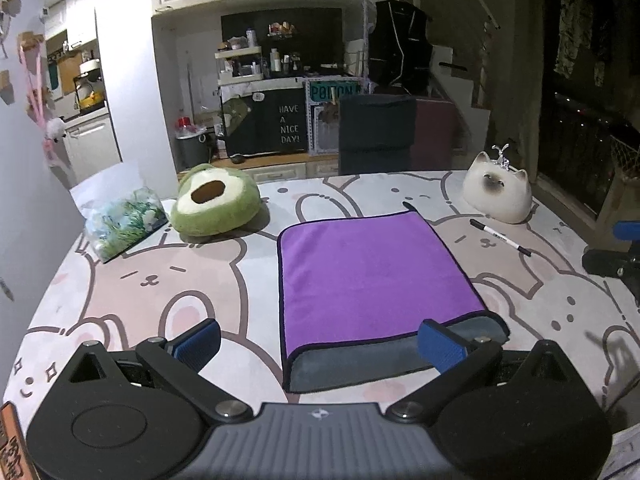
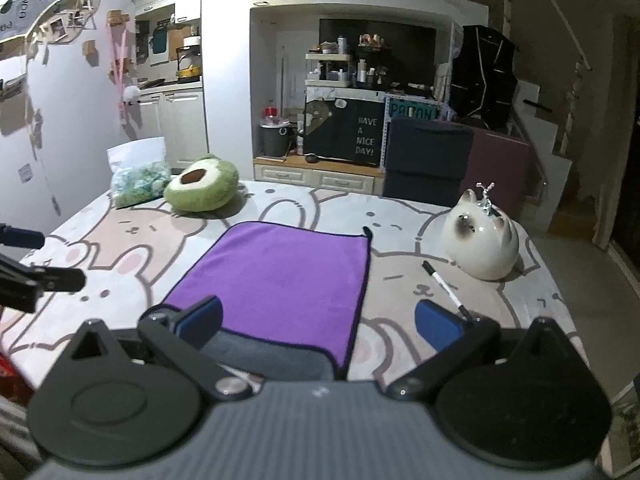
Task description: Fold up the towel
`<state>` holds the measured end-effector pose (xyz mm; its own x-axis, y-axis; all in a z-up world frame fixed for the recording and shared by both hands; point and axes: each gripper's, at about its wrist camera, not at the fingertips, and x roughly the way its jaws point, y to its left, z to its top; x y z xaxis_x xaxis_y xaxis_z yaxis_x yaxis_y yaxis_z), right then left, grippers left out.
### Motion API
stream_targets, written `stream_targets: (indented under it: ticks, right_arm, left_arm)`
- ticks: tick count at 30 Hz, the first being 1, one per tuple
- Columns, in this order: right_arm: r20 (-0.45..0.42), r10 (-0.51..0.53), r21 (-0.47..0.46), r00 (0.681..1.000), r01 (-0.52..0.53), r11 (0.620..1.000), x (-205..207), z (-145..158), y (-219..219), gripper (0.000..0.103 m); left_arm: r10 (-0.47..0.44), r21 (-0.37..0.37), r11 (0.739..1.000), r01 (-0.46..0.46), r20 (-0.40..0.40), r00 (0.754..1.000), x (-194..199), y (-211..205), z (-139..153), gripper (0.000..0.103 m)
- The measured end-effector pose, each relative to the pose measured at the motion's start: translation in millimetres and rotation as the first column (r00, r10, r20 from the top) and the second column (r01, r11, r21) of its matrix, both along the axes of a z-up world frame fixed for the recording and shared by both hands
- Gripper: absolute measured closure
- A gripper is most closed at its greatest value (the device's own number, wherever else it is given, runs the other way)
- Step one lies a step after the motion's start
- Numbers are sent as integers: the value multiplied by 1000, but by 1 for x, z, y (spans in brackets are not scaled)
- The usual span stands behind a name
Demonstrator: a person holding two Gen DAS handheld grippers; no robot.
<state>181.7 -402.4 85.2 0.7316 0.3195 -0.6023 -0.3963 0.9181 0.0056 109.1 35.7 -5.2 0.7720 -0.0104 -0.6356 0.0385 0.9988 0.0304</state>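
Note:
A purple towel (image 1: pixel 372 272) with a dark hem lies folded on the bunny-print table cover (image 1: pixel 168 280); its grey underside (image 1: pixel 360 360) shows along the near edge. My left gripper (image 1: pixel 320 344) is open and empty, just in front of the towel's near edge. In the right wrist view the towel (image 2: pixel 280 280) lies ahead and slightly left. My right gripper (image 2: pixel 318 326) is open and empty over the towel's near right corner. The left gripper's black fingers (image 2: pixel 48 280) show at the left edge of that view.
An avocado plush (image 1: pixel 214 206) and a clear bag of green-blue bits (image 1: pixel 124 224) sit at the far left. A white ceramic cat (image 1: pixel 498 192) and a black-capped pen (image 1: pixel 500 237) lie to the towel's right. A dark chair (image 1: pixel 376 134) stands behind the table.

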Motion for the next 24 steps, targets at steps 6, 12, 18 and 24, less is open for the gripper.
stream_targets:
  ticks: [6,12,18,24]
  right_arm:
    - [-55,106,77,993,-102,992,37,-27,-7,0]
    - [-30,123,90,992,-120,989,60,-60,-9,0]
    - [-120,122,77,985,-113,991,86,-100,-6,0]
    - [-230,184,123,955,-159,980,101,-134,-7,14]
  left_arm:
    - [-45,-48,998,43,-31,998,30,17,-29,0]
    - [-96,-111,990,84,-99,991,56,34,-69,11]
    - [-128,-173,980,97,-177,976,76,50,-109,37]
    - [-139,-203,974,98,-203,969,90,55,-129,49]
